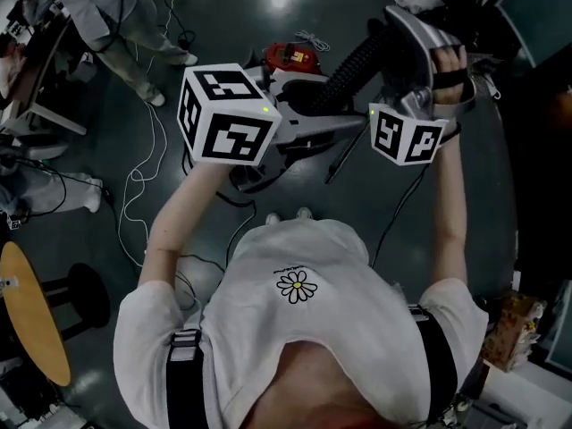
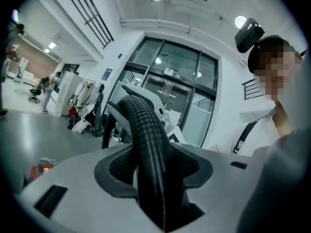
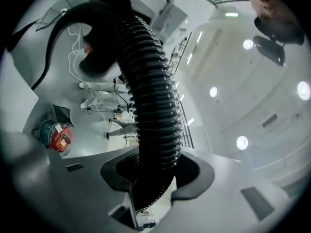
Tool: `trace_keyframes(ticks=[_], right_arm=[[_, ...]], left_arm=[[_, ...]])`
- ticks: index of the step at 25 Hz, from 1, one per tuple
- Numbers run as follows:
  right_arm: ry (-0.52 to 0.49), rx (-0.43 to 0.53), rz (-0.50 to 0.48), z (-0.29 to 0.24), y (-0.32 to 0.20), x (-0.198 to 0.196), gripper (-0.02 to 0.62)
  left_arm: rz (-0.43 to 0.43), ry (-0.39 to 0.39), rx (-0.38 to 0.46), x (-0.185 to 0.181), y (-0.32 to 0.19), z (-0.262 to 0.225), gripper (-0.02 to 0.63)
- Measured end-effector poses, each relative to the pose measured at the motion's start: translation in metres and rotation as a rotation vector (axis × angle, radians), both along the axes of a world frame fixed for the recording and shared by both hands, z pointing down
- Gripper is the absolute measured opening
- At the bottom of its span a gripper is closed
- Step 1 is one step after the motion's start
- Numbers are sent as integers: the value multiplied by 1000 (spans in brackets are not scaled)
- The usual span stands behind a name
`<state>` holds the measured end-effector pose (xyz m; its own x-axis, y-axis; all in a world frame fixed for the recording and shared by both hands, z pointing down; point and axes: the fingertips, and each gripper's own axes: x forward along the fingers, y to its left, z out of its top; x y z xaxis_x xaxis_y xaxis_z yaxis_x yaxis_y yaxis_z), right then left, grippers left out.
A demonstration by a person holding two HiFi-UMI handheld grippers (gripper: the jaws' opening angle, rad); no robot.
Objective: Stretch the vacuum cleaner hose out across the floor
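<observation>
Both claws are clenched on the hose [image 1: 356,68], which hangs in the air in front of the person, clear of the floor [image 1: 223,25]. In the head view its black ribbed length shows at 1 o'clock. Its long axis slants from 7 o'clock up to 1 o'clock between the two marker cubes. Its low end slips behind the left claw's grey body. Its high end goes behind the right claw and the hand [image 1: 447,70] that holds it, so neither end shows there.

In the left gripper view the left claw [image 2: 156,166] grips the hose between its dark pads. The hose runs away from the jaws toward 11 o'clock, then arches over and drops out of sight behind its own curve.

In the right gripper view the right claw [image 3: 154,176] is shut round the hose too, with ribs pressed against both pads. From the jaws it climbs toward 12 o'clock and bends over toward 10 o'clock. There it meets a dark bulky shape [image 3: 97,57] that is hard to make out; it may be the hose's fitting.

A red canister [image 1: 290,58] sits on the floor at 12 o'clock in the head view, just beyond the hose. Whether the hose joins it is hidden by the claws.
</observation>
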<state>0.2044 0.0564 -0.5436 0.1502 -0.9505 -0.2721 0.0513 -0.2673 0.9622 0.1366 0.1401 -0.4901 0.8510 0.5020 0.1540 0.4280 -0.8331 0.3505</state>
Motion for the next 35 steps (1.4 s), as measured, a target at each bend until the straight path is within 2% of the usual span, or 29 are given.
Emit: trace_keyframes(ticks=[2,5,8,12,14,15,17,18,20,23,25,26,27,29,32,34,35], right_arm=[[61,-11,-71,4,-3,-32,183],[40,-38,-140,12,-5,-50,183],[-86,-99,-243,25,-6,-61,183],[-449,-186,-465,27,-5,-74,192],[-612,-243,-505,30,-7,-60,193],[-728,-265,-527,33,-8,-50,209],[-965,-320,-541,47,-15,-25,213],[-1032,-357,-536,56,-19,-15,213],[-1074,-394,-541,67,-29,-11,225],[-987,-414,-499,78,-42,-24,227],[-1016,-426,-462,90,-44,-26,225],[-1094,-433,-457,97,-44,-26,225],[-1219,-446,-470,106,-42,-27,225],[-1591,-518,-552,123,-32,-39,225],[-2230,-743,-749,141,-1,-75,225],[-2560,-796,-876,140,21,-90,225],[-2677,-791,-924,138,32,-94,224]], left_arm=[[97,-46,-24,6,4,-5,183],[226,-61,-157,4,11,-12,183],[204,30,-284,-7,12,-16,183],[113,156,-344,-24,10,-18,183],[102,189,-359,-32,10,-22,183],[107,196,-358,-38,10,-23,183],[119,200,-333,-49,13,-24,183],[120,198,-319,-53,15,-23,183],[104,196,-319,-58,14,-19,183],[67,205,-367,-66,4,-14,183],[49,215,-384,-75,0,-12,183],[44,218,-385,-80,-1,-10,183],[44,221,-382,-84,-1,-9,183],[58,226,-377,-92,1,-3,183],[114,217,-384,-100,20,15,183],[150,209,-388,-104,41,26,183],[162,212,-388,-106,53,29,183]])
